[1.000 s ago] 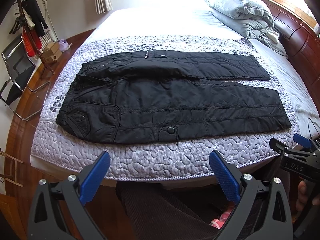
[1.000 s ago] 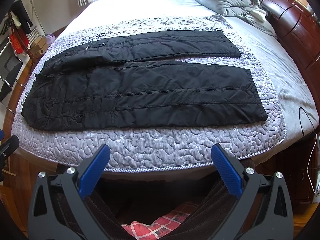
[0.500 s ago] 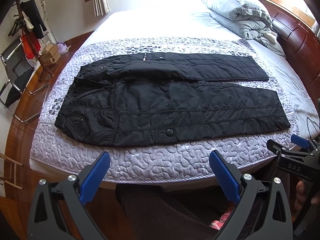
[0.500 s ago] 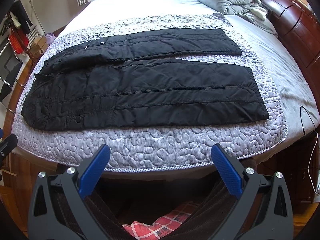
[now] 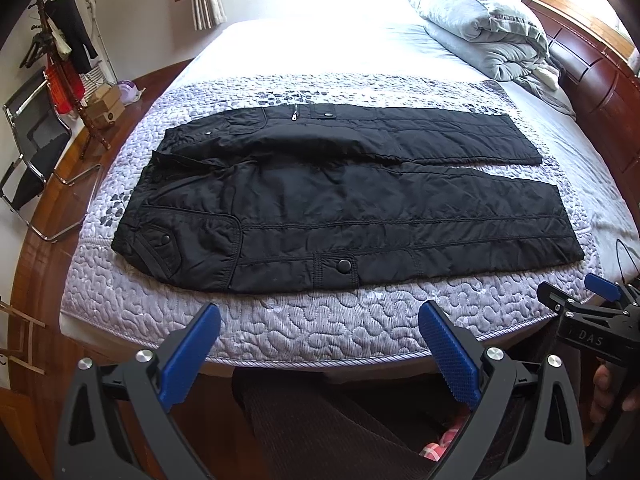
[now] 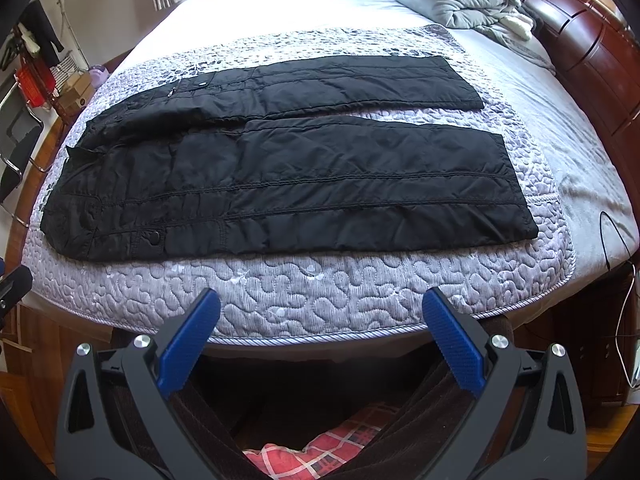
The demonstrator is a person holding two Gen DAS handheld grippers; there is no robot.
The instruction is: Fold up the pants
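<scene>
Black quilted pants (image 5: 340,200) lie spread flat on the lilac quilted pad (image 5: 312,320) of the bed, waist to the left, both legs running right, slightly apart. They also show in the right wrist view (image 6: 288,168). My left gripper (image 5: 320,344) is open and empty, held in front of the bed's near edge, below the waist and thigh. My right gripper (image 6: 320,340) is open and empty, also off the near edge, below the lower leg. The right gripper shows at the right edge of the left wrist view (image 5: 588,312).
A folded grey duvet (image 5: 480,28) lies at the bed's far right by the wooden headboard (image 5: 592,80). A coat stand (image 5: 60,60), a chair (image 5: 28,152) and boxes stand on the wooden floor at the left. A cable (image 6: 612,232) hangs off the right.
Both grippers have drifted slightly, so the pants sit a little lower in the left view. The pants have not moved. Both grippers stay open.
</scene>
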